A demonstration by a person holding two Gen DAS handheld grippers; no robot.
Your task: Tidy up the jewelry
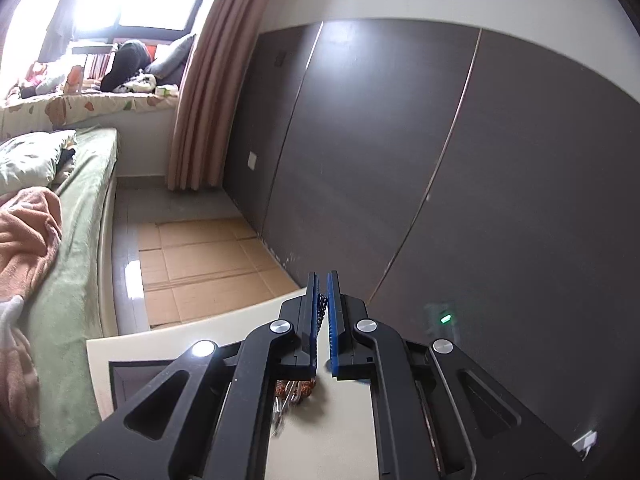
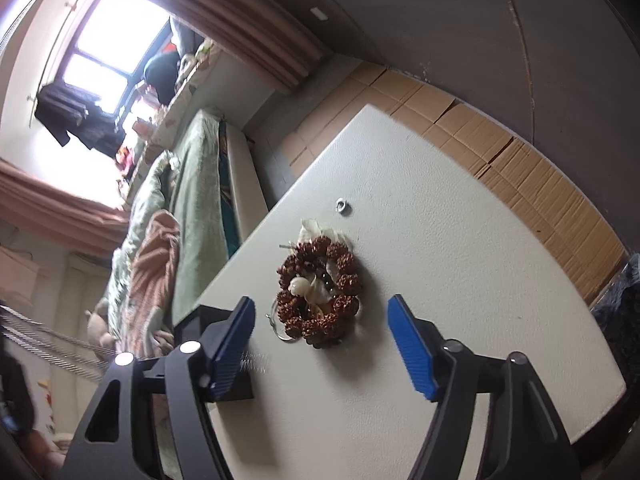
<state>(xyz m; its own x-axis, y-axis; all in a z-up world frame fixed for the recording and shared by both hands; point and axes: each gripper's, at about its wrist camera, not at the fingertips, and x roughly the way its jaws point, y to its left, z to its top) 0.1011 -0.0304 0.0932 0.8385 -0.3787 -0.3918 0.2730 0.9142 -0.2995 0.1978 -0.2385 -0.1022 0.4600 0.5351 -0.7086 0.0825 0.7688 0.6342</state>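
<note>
Your left gripper (image 1: 323,304) is clamped on a dark bead chain (image 1: 322,312) lifted above the worktop (image 2: 460,240), while your right gripper (image 2: 320,344), fingers apart, frames the brown bead bracelet (image 2: 320,292) lying there, so next lower and close squarely

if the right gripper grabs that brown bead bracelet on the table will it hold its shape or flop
The brown bead bracelet will probably sag into a drooping loop, since it looks like separate knobbly beads on a string. Their rough surface should grip well in the blue jaws. The pale pieces lying on it seem loose and may fall off.
</note>
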